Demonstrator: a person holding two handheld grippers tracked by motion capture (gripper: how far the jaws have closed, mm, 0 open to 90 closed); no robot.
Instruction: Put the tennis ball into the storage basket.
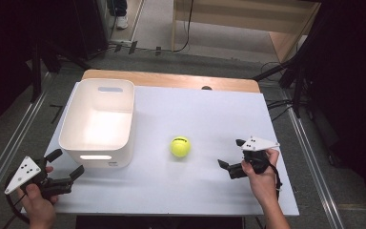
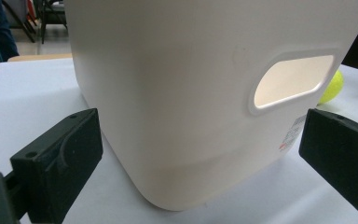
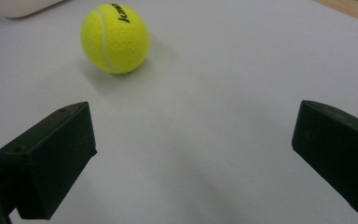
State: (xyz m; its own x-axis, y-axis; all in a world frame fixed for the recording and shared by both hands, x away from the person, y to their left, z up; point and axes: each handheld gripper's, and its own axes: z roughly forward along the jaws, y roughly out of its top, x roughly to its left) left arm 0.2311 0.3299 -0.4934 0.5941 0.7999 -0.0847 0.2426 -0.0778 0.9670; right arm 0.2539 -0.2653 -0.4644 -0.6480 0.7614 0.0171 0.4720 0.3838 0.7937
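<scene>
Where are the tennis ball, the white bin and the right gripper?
tennis ball (image 3: 115, 38): right gripper view, on its yellow felt beside the seam.
white bin (image 1: 124, 141): high view, on its near right wall.
right gripper (image 1: 230, 155): high view, midway between its open black fingertips.

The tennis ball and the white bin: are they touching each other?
Apart. The high view shows bare table between the tennis ball and the white bin.

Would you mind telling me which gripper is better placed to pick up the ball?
The right gripper. It is open and faces the ball across bare table. The left gripper, also open, faces the bin, which stands between it and the ball.
</scene>
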